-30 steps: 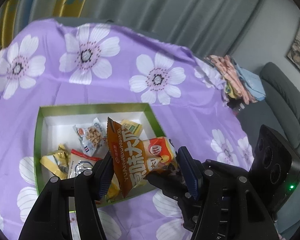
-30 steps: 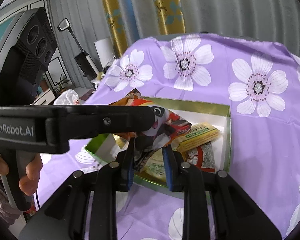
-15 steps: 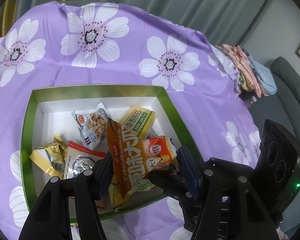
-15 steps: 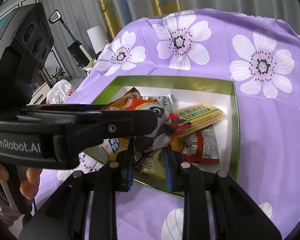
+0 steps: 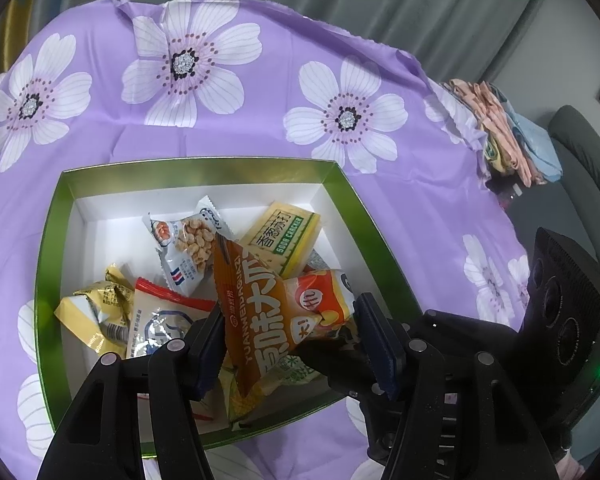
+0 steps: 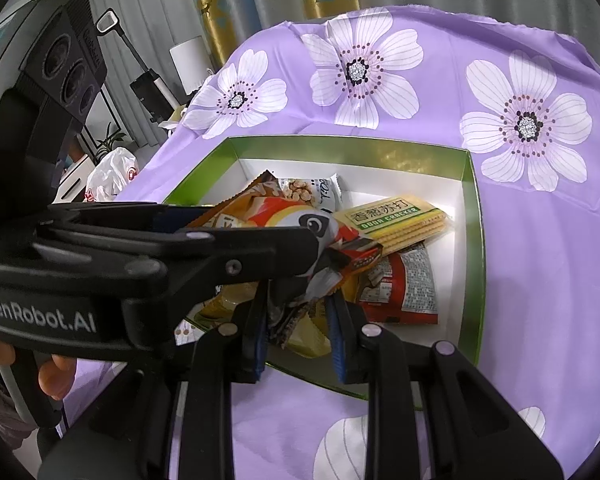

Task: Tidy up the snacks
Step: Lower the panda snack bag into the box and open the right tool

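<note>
Orange crinkled snack packet (image 5: 268,312), white lettering, creased between tongs.

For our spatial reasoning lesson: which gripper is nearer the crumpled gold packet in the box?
Left. The left gripper sits just right of the gold packet; the right gripper is further right, beyond the orange snack bag both grip.

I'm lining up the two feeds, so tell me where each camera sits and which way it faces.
Left wrist: rides the left gripper, looks down into the green box; its own fingers flank the orange snack bag.
Right wrist: rides the right gripper, looks down into the same box; its fingers, the left gripper and a hand show.
Shared: box, bag, soda cracker pack, purple floral cloth.
</note>
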The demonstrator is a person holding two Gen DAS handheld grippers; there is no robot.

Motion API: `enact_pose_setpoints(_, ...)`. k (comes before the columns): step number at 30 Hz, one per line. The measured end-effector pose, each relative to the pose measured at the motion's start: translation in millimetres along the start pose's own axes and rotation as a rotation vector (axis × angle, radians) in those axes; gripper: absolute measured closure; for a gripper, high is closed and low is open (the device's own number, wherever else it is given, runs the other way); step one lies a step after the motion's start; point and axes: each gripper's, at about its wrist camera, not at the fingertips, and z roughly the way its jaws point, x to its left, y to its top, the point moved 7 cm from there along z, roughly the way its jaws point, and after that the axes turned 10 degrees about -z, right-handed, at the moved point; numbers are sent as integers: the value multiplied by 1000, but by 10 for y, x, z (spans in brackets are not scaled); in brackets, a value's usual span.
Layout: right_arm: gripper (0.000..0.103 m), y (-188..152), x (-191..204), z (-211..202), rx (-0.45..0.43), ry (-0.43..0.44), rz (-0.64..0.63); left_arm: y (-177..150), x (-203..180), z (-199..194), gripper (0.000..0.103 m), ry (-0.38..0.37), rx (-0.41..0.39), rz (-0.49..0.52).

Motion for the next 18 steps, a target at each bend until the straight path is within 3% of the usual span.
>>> enact_pose_setpoints(10,75,-11,-9,40,11,3,-2,-13,28,37,41,5,8,4)
enact_pose_setpoints(18,76,-11,8,19,22,-9,-6,-46,14,34,41,59,-6,35)
